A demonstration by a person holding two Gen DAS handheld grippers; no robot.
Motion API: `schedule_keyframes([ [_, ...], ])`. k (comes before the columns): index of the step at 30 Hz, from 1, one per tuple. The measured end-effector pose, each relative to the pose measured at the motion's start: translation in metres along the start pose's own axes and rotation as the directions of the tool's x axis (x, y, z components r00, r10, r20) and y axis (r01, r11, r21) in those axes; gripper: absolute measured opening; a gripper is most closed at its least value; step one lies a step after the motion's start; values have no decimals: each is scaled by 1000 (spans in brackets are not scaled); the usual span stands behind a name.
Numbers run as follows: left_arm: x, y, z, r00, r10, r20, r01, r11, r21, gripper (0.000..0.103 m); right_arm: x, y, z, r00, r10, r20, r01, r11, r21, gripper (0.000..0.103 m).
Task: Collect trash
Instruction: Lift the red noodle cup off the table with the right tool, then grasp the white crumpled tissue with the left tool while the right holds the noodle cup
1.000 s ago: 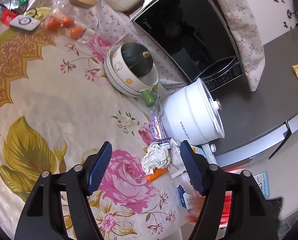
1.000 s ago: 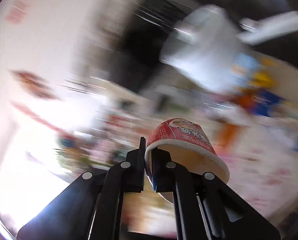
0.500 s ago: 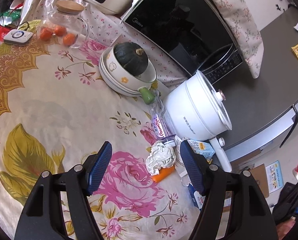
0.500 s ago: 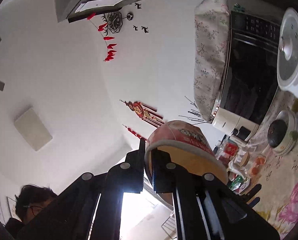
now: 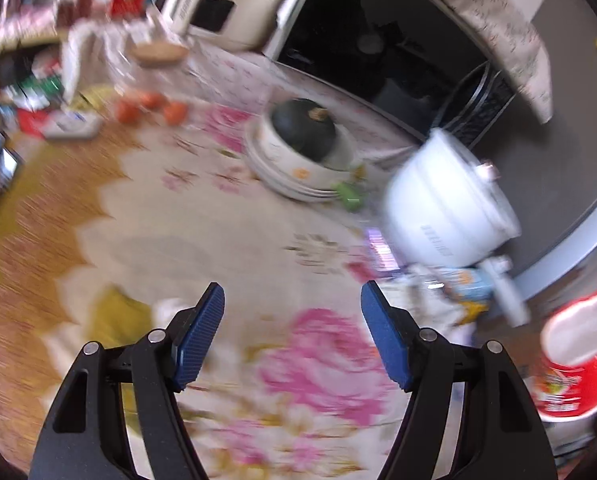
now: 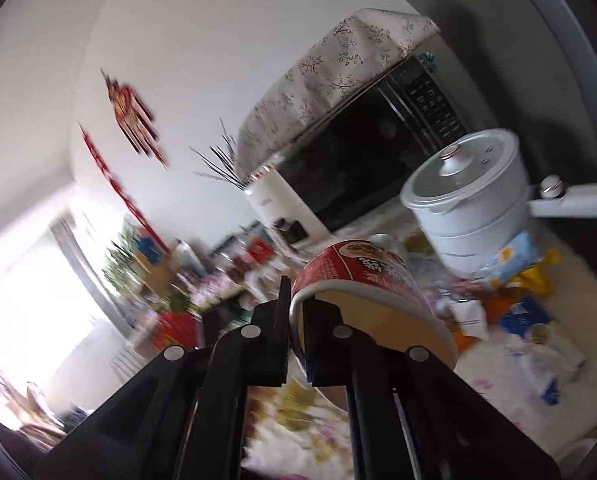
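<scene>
Floral tablecloth [image 5: 226,240]; white pot [image 5: 446,204] and wrappers [image 6: 522,276] at its right edge, black oven [image 6: 362,168] against the white wall [image 6: 186,52]. Left gripper [image 5: 292,334]: jaws wide, empty. Right gripper [image 6: 294,340]: clamped on red cup [image 6: 362,280] rim, off the right edge.

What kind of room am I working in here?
Most likely a home kitchen or dining corner: a floral tablecloth carries a microwave under a cloth cover, a white electric pot and a bowl holding a dark squash.
</scene>
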State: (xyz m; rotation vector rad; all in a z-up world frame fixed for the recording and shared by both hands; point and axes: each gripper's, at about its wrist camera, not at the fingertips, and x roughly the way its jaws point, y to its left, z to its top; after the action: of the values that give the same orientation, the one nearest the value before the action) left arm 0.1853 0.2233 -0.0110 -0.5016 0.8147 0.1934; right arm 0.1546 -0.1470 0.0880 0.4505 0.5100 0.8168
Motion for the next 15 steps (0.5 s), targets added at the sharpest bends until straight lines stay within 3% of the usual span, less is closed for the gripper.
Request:
schedule_keyframes([
  [3,7,19,-6,997,59,-48,-59,998,-7,69,1,17,-17,988,-150,-40,144,981,-128,4],
  [5,13,33,-12,992,97,-86,-99,995,-24,69,8,22,-30,974,-217,-66,201,961,-190,4],
  [9,18,48,-16,981,174,-86,-175,984,-14,69,32,24,-59,939,-309,-153,264,930,-257,4],
  [15,49,54,-11,985,144,-99,-149,988,-42,69,51,12,-81,900,-371,-231,316,917,-243,5],
])
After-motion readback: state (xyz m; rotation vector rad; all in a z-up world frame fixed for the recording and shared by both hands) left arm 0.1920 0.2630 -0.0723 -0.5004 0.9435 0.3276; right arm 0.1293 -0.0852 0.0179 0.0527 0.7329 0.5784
